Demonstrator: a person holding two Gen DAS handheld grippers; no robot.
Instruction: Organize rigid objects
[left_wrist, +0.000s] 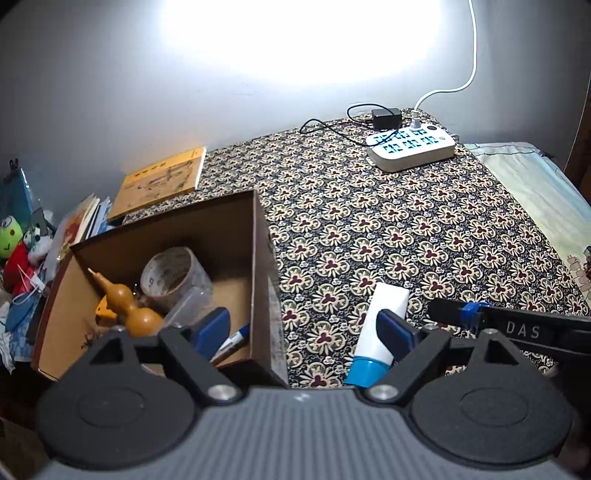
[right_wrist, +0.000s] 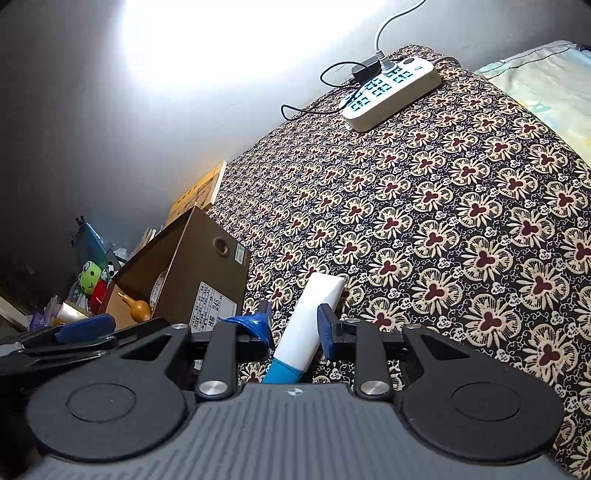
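1. Where the floral cloth (left_wrist: 406, 221) covers the surface, the cardboard box (left_wrist: 263, 258) stands open at its left side and a white power strip (left_wrist: 412, 147) sits at the far edge.
2. Tube (right_wrist: 314, 314): white body, blue cap toward the camera. It lies just right of the box.
3. Right gripper (right_wrist: 295, 319): jaws narrowly apart with the tube lined up between them. Can't tell if the pads actually press it.
4. Left gripper (left_wrist: 303, 326): spread wide, empty, straddling the box's right wall.
5. Left wrist view only: box contents, namely tape roll (left_wrist: 173, 273), gourd (left_wrist: 125, 306) and pen (left_wrist: 232, 338).
6. Right wrist view only: the printed label (right_wrist: 210, 306) on the box's outer side.
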